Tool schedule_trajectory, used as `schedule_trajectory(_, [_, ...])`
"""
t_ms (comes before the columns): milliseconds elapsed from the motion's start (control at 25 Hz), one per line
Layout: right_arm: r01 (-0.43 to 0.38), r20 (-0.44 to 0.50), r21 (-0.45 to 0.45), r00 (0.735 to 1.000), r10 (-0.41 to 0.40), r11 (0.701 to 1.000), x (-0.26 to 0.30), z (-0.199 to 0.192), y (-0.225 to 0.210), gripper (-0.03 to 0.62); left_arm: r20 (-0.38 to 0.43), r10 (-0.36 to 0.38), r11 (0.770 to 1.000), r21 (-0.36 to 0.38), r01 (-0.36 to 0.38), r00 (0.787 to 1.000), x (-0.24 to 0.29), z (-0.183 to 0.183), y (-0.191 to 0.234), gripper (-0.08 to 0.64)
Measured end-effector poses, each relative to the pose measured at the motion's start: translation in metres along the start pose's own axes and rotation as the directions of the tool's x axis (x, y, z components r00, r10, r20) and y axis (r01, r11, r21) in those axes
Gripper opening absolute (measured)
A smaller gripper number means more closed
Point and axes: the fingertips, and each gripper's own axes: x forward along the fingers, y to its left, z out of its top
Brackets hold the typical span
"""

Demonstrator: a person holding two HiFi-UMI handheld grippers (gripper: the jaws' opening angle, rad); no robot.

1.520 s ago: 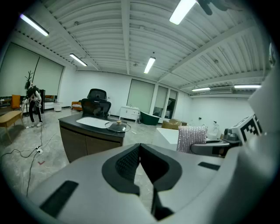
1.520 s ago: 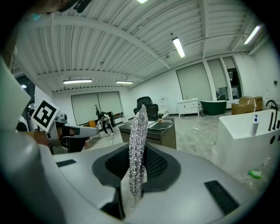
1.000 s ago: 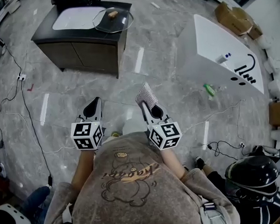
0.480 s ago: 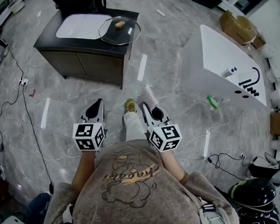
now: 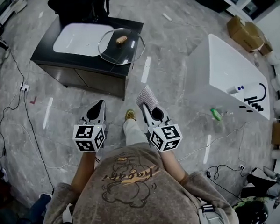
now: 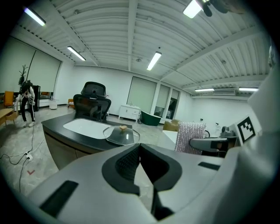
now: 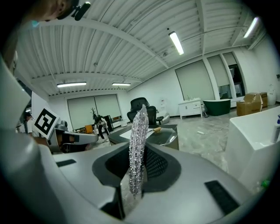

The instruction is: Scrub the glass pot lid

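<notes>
One dark cabinet [image 5: 86, 73] stands ahead, with one white basin [image 5: 77, 35] sunk in its top and one glass pot lid [image 5: 112, 50] resting at its right end. Both tools hang well apart from it: the left gripper [image 5: 98, 105] clenched on nothing, the right gripper [image 5: 146, 109] grasping one silver scrubber [image 5: 147, 96]

Office chair [image 5: 78, 5] behind cabinet [image 5: 84, 74]; cardboard boxes [image 5: 246, 31]; floor cables [image 5: 32, 120].
</notes>
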Motion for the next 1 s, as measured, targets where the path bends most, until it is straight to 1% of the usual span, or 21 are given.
schedule_trajectory(200, [-0.016, -0.006, 0.006, 1.0, 0.016, 1.0, 0.046, 0.033, -0.043, 0.08, 0.017, 0.003, 1.0, -0.009, -0.003, 1.0, 0.057, 0.04, 0.011, 0.018])
schedule_trajectory(320, [-0.036, -0.01, -0.006, 0.999, 0.036, 0.999, 0.077, 0.054, -0.068, 0.08, 0.033, -0.003, 1.0, -0.018, 0.003, 0.999, 0.091, 0.066, 0.018, 0.017])
schedule_trajectory(480, [-0.064, -0.02, -0.02, 0.998, 0.064, 0.998, 0.111, 0.076, -0.093, 0.08, 0.038, 0.009, 0.999, -0.033, -0.008, 0.999, 0.128, 0.09, 0.028, 0.017])
schedule_trajectory(600, [-0.081, -0.028, -0.025, 0.996, 0.08, 0.996, 0.129, 0.086, -0.105, 0.08, 0.045, 0.026, 0.999, -0.049, -0.024, 0.999, 0.148, 0.101, 0.037, 0.017])
schedule_trajectory(760, [-0.091, -0.047, -0.022, 0.995, 0.09, 0.996, 0.152, 0.09, -0.118, 0.08, 0.035, 0.053, 0.997, -0.061, -0.051, 0.998, 0.169, 0.105, 0.051, 0.017])
schedule_trajectory(1000, [-0.079, -0.068, -0.015, 0.995, 0.078, 0.997, 0.182, 0.094, -0.128, 0.08, 0.022, 0.044, 0.998, -0.041, -0.043, 0.999, 0.194, 0.114, 0.068, 0.018])
